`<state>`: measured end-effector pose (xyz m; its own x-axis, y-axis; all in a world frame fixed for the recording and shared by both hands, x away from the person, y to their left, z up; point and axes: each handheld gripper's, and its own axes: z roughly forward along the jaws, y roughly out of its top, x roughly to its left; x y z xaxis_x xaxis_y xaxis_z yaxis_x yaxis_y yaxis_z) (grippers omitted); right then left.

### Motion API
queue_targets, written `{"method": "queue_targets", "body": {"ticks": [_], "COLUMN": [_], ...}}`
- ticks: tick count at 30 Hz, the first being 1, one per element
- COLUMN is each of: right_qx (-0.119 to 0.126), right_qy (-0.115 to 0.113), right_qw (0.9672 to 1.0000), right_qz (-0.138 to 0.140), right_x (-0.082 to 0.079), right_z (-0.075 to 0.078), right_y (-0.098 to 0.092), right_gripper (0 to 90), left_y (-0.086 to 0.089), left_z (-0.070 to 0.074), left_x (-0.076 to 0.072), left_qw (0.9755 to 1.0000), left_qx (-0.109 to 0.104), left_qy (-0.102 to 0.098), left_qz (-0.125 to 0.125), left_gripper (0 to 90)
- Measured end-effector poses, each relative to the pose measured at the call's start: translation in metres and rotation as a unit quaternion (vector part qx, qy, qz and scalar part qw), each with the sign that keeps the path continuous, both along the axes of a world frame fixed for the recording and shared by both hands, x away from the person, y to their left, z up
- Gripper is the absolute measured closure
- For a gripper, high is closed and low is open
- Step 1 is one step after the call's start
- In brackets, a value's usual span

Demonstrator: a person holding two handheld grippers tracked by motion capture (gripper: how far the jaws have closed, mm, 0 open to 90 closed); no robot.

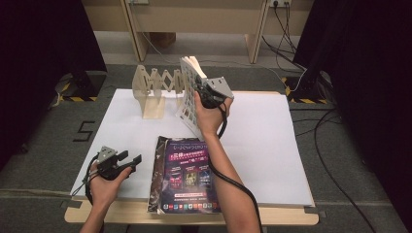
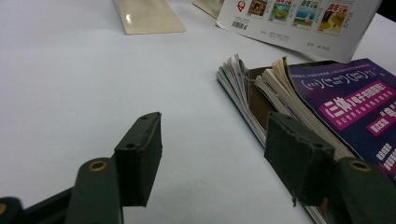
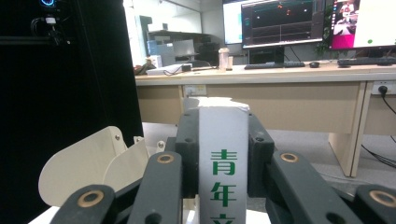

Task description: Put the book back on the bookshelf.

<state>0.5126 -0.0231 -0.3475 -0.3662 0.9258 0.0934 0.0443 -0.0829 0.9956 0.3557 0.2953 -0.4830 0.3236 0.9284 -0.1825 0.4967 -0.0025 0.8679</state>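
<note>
book (image 1: 190, 92) spine is pinched upright in the right tool (image 3: 223, 154), while the left tool (image 2: 212, 156) rests spread, holding nothing, above the white surface (image 1: 272, 145).

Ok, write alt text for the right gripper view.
The right gripper clamps a white book by its spine, which bears green characters and stands upright between the black jaws. A beige rack sits at lower left, with a long desk and lit monitors behind.
</note>
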Motion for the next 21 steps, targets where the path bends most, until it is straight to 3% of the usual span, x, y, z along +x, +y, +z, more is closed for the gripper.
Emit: {"method": "queue_targets", "body": {"ticks": [6,21], "right_qx": [0.011,0.001], "right_qy": [0.012,0.052], "right_qw": [0.9998,0.9985], "right_qz": [0.009,0.02], "right_x": [-0.002,0.007], "right_z": [0.002,0.007], "right_y": [-0.011,-0.016], "right_gripper": [73.2,69.4], "left_y": [0.0,0.001], "left_z": [0.001,0.001], "left_x": [0.0,0.0], "left_qw": [1.0,1.0], "left_qx": [0.001,-0.002], "left_qy": [0.0,0.0], "left_qz": [0.0,0.001], "left_gripper": [36.0,36.0]}}
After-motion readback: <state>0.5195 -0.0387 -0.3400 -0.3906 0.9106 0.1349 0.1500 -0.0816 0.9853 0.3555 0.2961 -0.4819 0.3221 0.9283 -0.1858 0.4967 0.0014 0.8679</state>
